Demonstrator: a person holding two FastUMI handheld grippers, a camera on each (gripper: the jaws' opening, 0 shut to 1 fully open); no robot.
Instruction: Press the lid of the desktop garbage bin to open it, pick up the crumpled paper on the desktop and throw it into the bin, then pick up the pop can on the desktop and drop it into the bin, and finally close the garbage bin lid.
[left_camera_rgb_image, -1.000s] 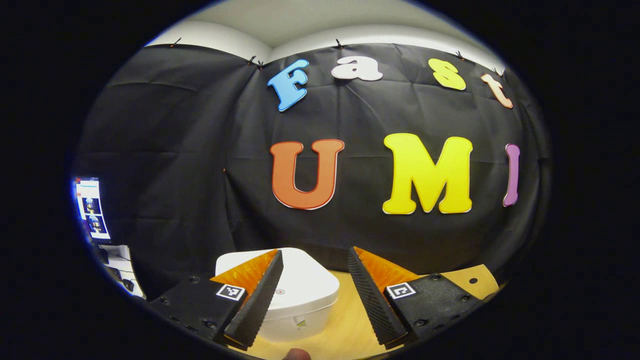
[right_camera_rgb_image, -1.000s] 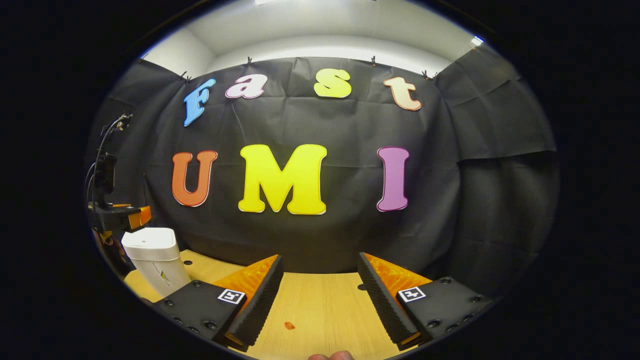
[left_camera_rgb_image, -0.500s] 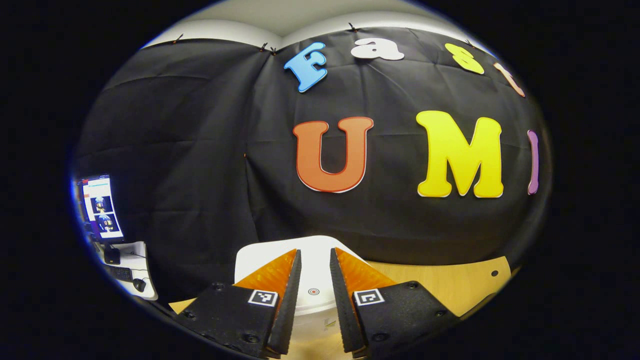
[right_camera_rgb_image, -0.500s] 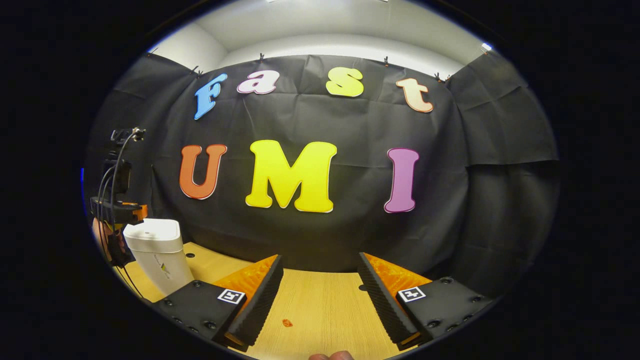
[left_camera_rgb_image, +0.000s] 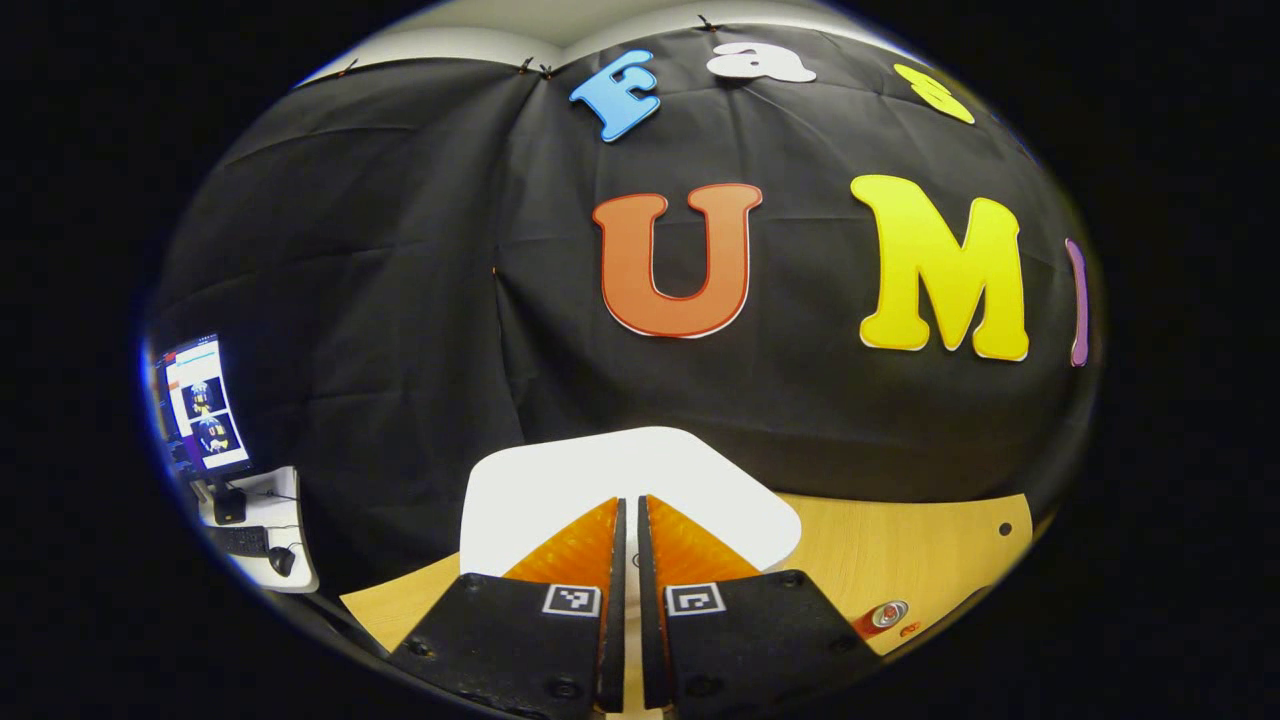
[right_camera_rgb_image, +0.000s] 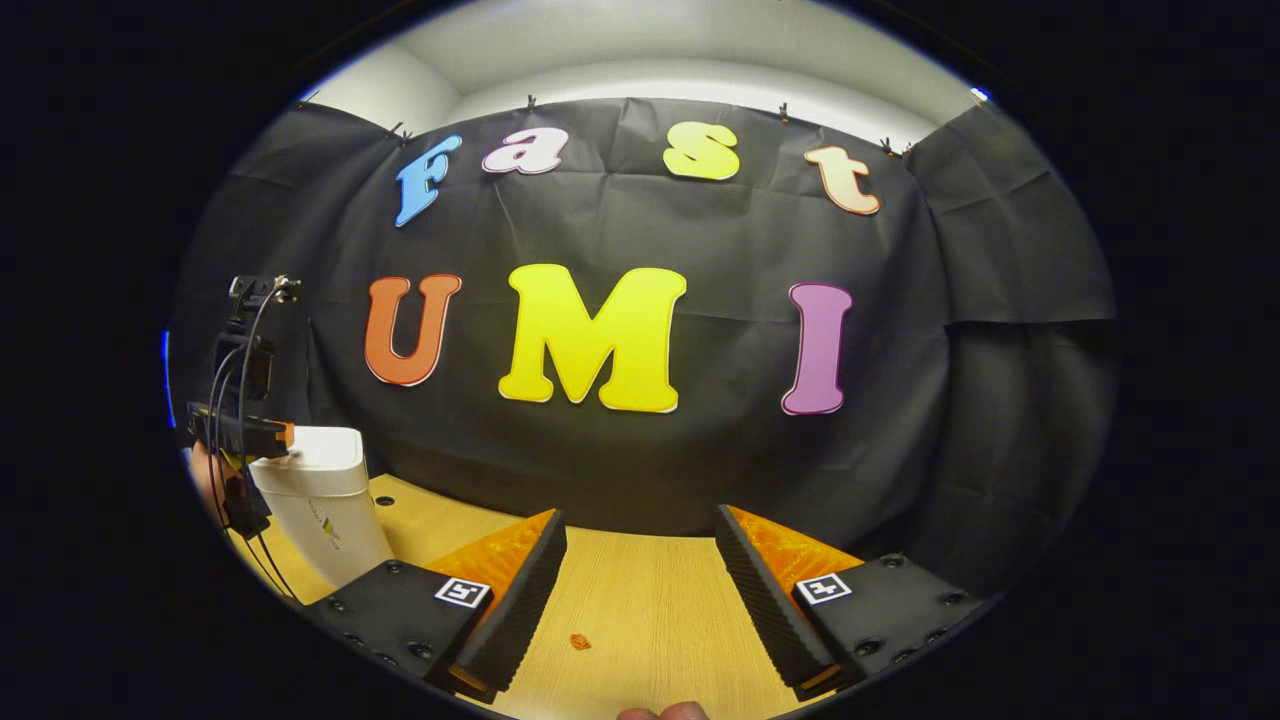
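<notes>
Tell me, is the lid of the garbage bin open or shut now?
Shut: the white lid sits flat on the bin, with the shut left gripper over it.

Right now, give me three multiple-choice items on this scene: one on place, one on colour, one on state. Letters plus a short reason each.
1. Where does the bin stand in the right gripper view?
A. far left on the desk
B. between the right tongs' fingers
C. far right by the wall

2. What colour is the bin lid?
A. black
B. white
C. blue

3. How do the left tongs stand?
A. wide open
B. shut on a can
C. fingers nearly together over the lid, nothing between them

Key: 1 A, the bin sits at the left edge of that view, the left tongs above it. 2 B, the lid shows white in both views. 3 C, the left gripper view shows a thin gap between the fingers; the right tongs are the open ones.
</notes>
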